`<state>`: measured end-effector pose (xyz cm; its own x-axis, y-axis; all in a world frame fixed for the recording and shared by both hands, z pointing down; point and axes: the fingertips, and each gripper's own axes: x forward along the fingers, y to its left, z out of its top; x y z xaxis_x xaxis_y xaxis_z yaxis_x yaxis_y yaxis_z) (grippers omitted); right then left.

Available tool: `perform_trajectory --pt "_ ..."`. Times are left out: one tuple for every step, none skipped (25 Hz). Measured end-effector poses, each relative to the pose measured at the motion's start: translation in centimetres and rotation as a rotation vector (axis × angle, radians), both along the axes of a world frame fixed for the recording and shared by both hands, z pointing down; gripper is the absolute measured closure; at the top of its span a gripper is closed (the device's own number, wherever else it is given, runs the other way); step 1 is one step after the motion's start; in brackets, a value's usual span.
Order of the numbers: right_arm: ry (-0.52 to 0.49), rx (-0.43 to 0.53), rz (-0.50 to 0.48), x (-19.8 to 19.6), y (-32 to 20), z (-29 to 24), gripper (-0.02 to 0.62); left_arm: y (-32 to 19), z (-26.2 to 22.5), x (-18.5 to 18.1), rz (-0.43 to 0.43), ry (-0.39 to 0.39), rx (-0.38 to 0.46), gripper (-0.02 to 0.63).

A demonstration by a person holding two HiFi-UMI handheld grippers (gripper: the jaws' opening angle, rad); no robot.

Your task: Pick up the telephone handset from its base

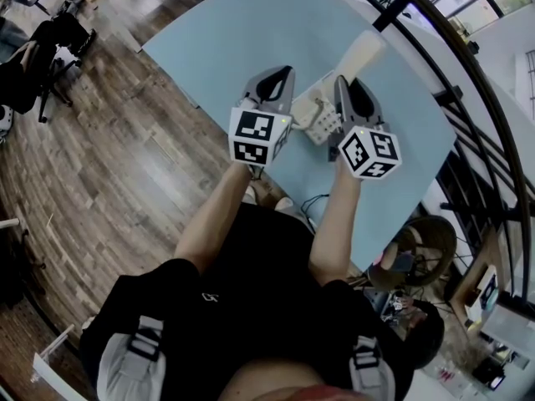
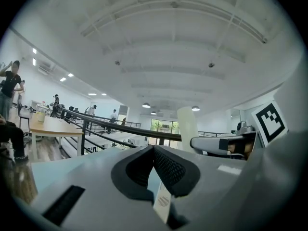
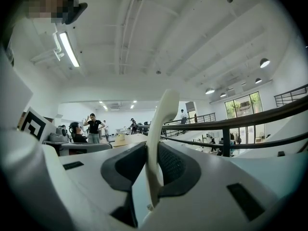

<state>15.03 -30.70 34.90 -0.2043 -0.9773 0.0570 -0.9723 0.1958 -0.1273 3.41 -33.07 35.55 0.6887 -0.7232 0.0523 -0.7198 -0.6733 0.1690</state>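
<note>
While a light-blue table (image 1: 217, 32) lies below, the right gripper (image 3: 153, 150) clamps narrowed jaws on the cream telephone handset (image 3: 163, 109), which juts toward 1 o'clock. The left gripper (image 2: 154, 148), at 9 o'clock, is clenched and empty, with the telephone base (image 1: 316, 117) between them.

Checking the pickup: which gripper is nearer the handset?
Right. The right gripper has the handset clamped between its jaws. The left gripper sits off to the handset's left, on the other side of the phone base, not touching it.
</note>
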Motion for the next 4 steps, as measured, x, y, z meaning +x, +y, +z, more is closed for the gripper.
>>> perform_trajectory --pt "0.001 0.0 0.001 0.16 -0.02 0.02 0.52 -0.05 0.12 0.13 0.0 -0.004 -0.001 0.607" --pt "0.002 0.0 0.002 0.29 -0.05 0.02 0.52 -0.11 0.16 0.2 0.0 -0.008 -0.001 0.607" --pt "0.004 0.0 0.003 0.4 -0.09 0.0 0.52 -0.18 0.14 0.26 -0.001 -0.011 0.001 0.607" --pt "0.005 0.001 0.004 0.5 -0.14 -0.02 0.52 -0.26 0.1 0.31 -0.003 -0.014 0.002 0.607"
